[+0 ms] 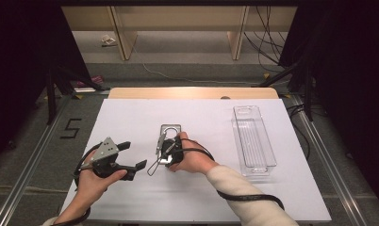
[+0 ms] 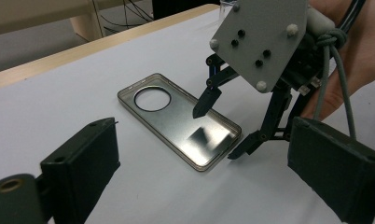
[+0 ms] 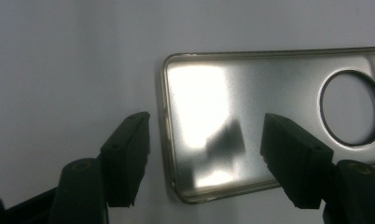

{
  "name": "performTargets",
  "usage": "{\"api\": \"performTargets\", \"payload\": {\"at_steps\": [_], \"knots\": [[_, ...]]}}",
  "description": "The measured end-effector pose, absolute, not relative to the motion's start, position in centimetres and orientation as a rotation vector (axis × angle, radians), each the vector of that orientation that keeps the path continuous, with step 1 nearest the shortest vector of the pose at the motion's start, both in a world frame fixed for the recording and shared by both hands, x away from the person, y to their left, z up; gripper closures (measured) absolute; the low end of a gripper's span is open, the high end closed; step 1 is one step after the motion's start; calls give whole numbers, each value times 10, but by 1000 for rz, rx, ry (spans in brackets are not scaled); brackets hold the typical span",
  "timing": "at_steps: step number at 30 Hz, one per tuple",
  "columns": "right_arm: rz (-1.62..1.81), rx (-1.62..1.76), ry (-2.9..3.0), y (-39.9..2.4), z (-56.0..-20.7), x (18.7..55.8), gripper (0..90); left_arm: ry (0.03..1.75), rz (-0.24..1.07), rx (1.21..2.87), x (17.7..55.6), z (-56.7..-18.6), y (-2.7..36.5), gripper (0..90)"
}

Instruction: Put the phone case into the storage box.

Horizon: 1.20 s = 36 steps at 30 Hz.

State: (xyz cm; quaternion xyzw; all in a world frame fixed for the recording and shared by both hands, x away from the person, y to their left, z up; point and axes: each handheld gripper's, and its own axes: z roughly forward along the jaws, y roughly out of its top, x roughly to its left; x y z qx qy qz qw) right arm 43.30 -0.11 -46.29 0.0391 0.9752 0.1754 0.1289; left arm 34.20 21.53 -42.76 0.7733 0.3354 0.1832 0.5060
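Tongs on our right hand stood over the near end of a silver phone case, which lay flat on the white table near its middle, hollow side up. We saw a raised rim all round the case and a round camera opening at its far end. In the right gripper view one jaw hung outside the short near rim and the other hung over the case's inner floor. Both pads were clear of the metal, so these tongs were open with the rim between them, gripping nothing. The left gripper view confirmed the same: one pointed tip hovered above the case's floor and the other sat just beside the near corner.

Tongs on our left hand rested on the table to the left of the case, well apart from it. Their jaws were spread wide and held nothing.

A clear plastic tray lay lengthwise toward the right side of the table, well apart from the case. We saw a ribbed bottom through its walls and found no item in it.
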Motion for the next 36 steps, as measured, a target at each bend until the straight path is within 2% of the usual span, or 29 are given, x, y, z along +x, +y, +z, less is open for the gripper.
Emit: {"api": "performTargets", "payload": {"at_steps": [21,36], "knots": [[386,9,2830,11,-462,431,434,808,440,1865,342,-427,215,85],[309,-96,2859,19,-460,429,608,808,439,1862,342,-428,215,85]]}}
